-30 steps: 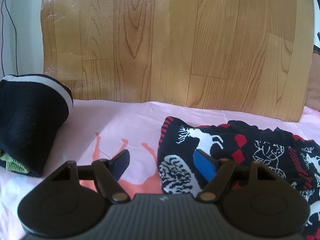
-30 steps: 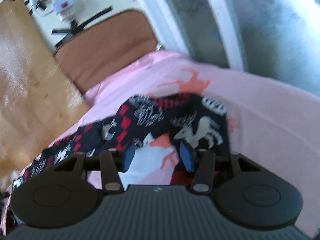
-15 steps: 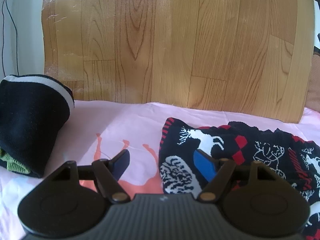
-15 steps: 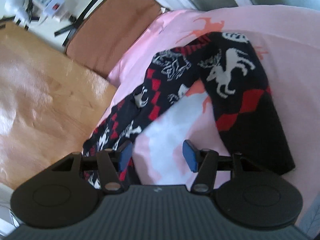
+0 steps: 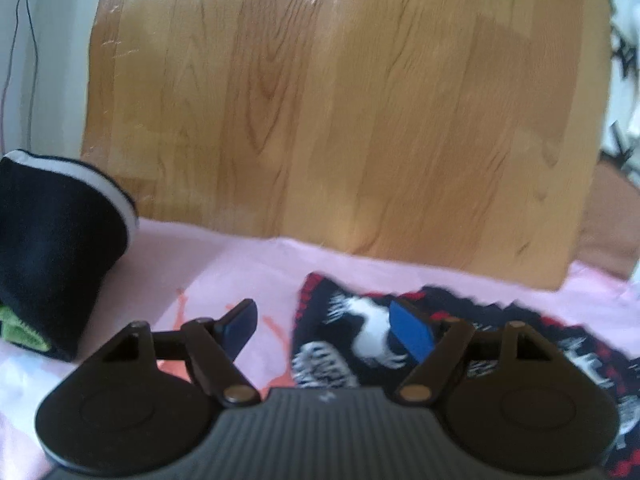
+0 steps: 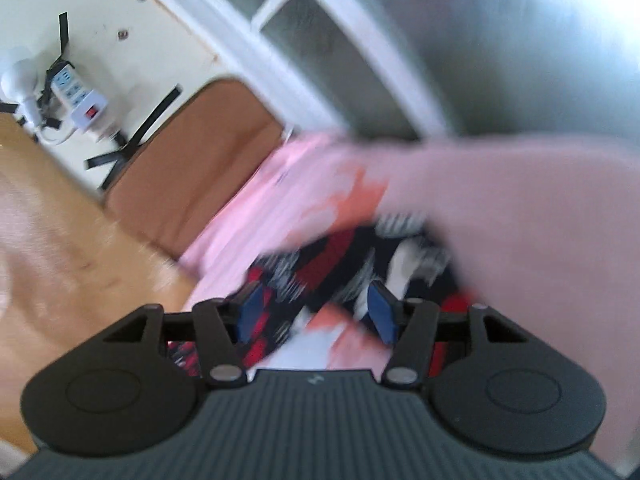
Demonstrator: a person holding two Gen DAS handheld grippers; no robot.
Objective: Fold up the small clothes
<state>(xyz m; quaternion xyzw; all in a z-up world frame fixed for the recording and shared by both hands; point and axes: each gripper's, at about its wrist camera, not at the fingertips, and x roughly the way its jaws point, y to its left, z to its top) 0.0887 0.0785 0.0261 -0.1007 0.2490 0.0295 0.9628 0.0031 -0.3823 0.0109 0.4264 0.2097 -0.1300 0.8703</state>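
Note:
A black knit garment with white reindeer and red diamonds [image 5: 360, 328] lies on the pink sheet [image 5: 240, 272]. My left gripper [image 5: 330, 330] is open and empty, low over the garment's left end; its right finger sits over the white reindeer. In the right wrist view the same garment [image 6: 352, 264] is blurred, just beyond my right gripper [image 6: 316, 314], which is open and empty above it.
A folded black garment with a white band [image 5: 52, 240] sits at the left on the sheet. A wood-grain board [image 5: 320, 120] stands behind. A brown cushion [image 6: 192, 168], a power strip [image 6: 76, 96] on the wall and a window frame [image 6: 340, 48] show to the right.
The left gripper has tilted up slightly and edged forward. The right gripper has swung, so its view lifted from the garment toward the window; the image is blurred by motion.

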